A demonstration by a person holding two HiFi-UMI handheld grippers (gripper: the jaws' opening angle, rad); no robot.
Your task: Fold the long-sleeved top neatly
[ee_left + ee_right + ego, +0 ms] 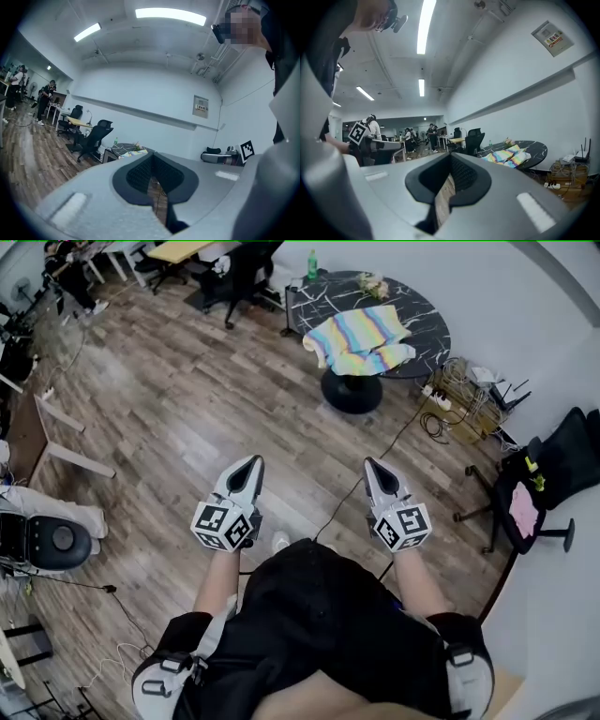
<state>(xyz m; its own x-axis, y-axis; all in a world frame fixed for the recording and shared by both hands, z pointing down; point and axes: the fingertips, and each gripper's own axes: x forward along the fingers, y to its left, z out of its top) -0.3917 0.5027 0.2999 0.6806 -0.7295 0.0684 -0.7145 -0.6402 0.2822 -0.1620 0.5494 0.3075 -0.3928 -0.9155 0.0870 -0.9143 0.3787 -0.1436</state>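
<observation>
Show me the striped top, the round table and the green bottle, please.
striped top (361,341): head view, middle of the cloth.
round table (424,322): head view, bare marble surface at its right.
green bottle (311,266): head view, its body.

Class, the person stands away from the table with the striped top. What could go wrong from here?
A cable crosses the floor toward the table; the person might trip walking over. The striped top overhangs the table's edge, so a tug could slide it off.
</observation>
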